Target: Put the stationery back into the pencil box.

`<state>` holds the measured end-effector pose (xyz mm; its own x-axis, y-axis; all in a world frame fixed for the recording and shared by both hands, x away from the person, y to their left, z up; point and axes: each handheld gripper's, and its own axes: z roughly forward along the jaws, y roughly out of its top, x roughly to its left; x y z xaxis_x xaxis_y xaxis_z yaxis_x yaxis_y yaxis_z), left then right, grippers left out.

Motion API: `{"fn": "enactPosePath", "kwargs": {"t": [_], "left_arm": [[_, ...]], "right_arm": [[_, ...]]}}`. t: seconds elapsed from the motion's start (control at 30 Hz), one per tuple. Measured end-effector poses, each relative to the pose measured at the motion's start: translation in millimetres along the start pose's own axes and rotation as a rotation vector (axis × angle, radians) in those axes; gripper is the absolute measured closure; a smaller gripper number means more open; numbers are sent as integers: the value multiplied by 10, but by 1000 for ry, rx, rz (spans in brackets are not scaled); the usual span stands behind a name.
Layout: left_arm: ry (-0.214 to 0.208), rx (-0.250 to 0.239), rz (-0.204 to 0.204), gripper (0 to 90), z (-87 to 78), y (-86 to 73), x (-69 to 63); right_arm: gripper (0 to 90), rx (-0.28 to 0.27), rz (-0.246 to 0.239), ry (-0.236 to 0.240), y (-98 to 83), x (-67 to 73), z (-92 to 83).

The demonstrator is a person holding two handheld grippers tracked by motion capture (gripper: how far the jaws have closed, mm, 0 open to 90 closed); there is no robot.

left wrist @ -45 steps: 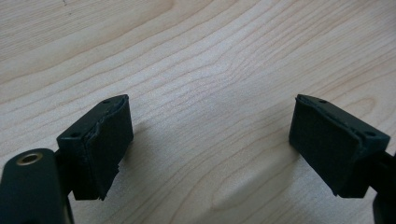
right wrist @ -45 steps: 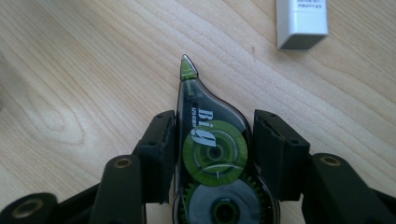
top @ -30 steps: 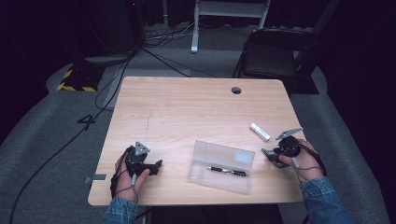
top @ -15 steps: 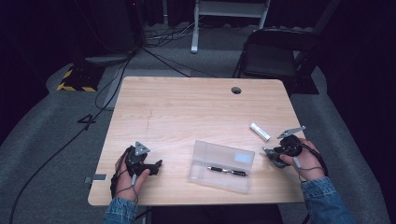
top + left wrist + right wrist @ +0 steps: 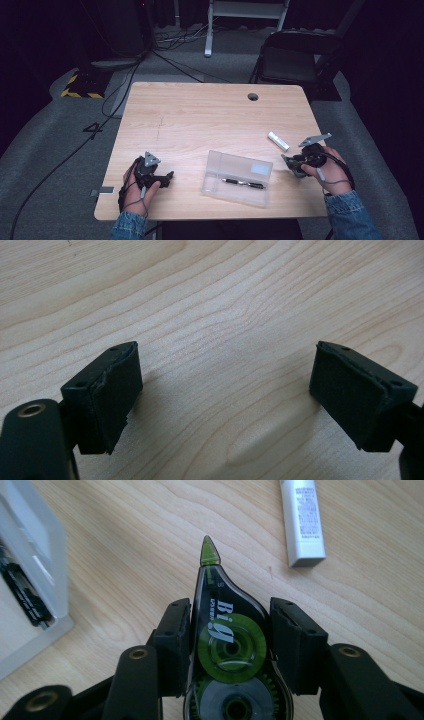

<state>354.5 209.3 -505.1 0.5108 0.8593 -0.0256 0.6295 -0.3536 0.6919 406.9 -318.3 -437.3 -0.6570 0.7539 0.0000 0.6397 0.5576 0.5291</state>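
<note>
Correction tape dispenser sits clamped between the right gripper jaws, green tip pointing away from the hand, above the table beside the clear case. Left gripper rests with jaws spread wide over bare wood, holding nothing.

Dark recording studio: lone wooden table, floor cables, folding chair.
</note>
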Motion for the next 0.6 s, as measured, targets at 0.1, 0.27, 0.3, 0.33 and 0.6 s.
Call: {"fn": "enactPosePath", "kwargs": {"t": [0.1,0.27,0.3,0.33,0.6], "left_arm": [[1,-1,-3,141,0,-1,-4],[0,-1,0,141,-2,-2,-6],[1,0,2,142,-3,-2,-6],[1,0,2,141,-3,-2,-6],[1,-1,3,142,-3,-2,-5]], "right_arm": [[533,-17,-15,5,37,48,-55],[533,-38,-28,18,85,122,-130],[533,-44,-33,20,94,138,-145],[533,-45,-36,21,101,149,-157],[533,-83,-70,46,169,288,-271]]}}
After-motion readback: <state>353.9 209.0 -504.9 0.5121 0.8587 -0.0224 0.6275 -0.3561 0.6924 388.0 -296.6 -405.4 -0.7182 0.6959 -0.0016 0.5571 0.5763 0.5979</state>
